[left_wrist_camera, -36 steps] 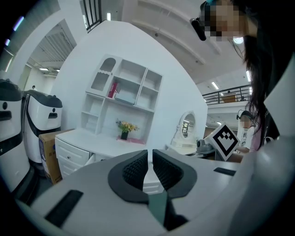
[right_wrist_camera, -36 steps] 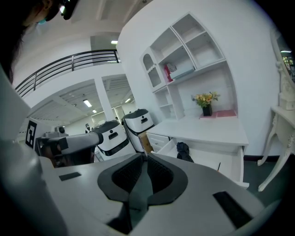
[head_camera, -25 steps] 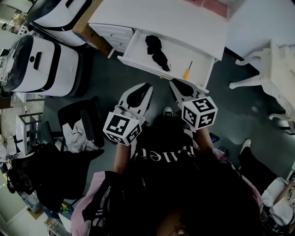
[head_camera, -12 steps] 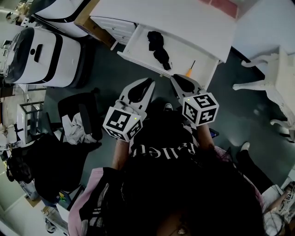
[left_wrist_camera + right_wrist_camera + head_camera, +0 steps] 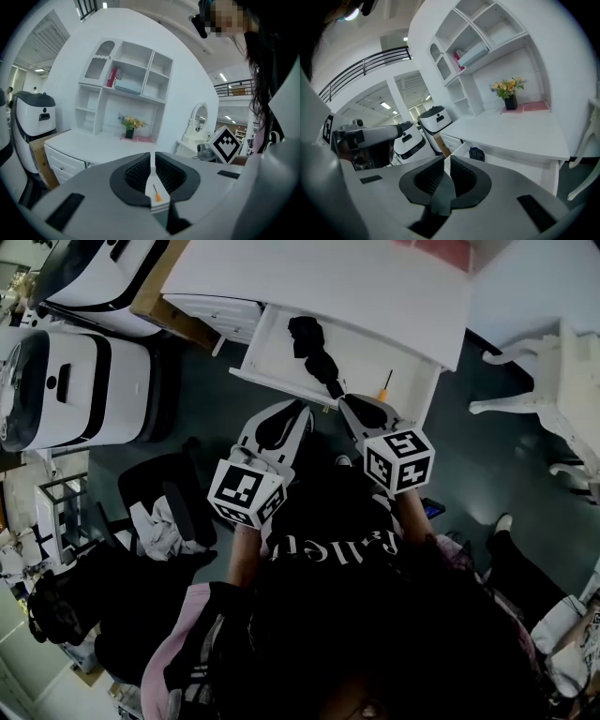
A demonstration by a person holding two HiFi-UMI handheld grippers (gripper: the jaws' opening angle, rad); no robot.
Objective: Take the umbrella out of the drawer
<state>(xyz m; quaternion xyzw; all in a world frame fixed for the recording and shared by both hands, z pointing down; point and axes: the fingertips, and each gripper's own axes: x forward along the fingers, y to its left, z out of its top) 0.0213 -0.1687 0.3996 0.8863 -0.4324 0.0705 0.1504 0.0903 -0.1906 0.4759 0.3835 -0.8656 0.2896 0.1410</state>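
A folded black umbrella lies in the open white drawer of the desk. An orange-handled screwdriver lies at the drawer's right. My left gripper is shut and empty, its tips at the drawer's front edge just below the umbrella. My right gripper is shut and empty too, beside it at the same edge. In the right gripper view the umbrella shows beyond the closed jaws. In the left gripper view only the screwdriver shows through the slit of the gripper.
Two white-and-black machines and a cardboard box stand left of the desk. A black chair with cloth is at my left, a white chair at the right. A flower pot stands on the desk below shelves.
Both grippers have moved forward and a little down, from short of the drawer to its front edge. Their jaws stayed shut. The umbrella has not moved.
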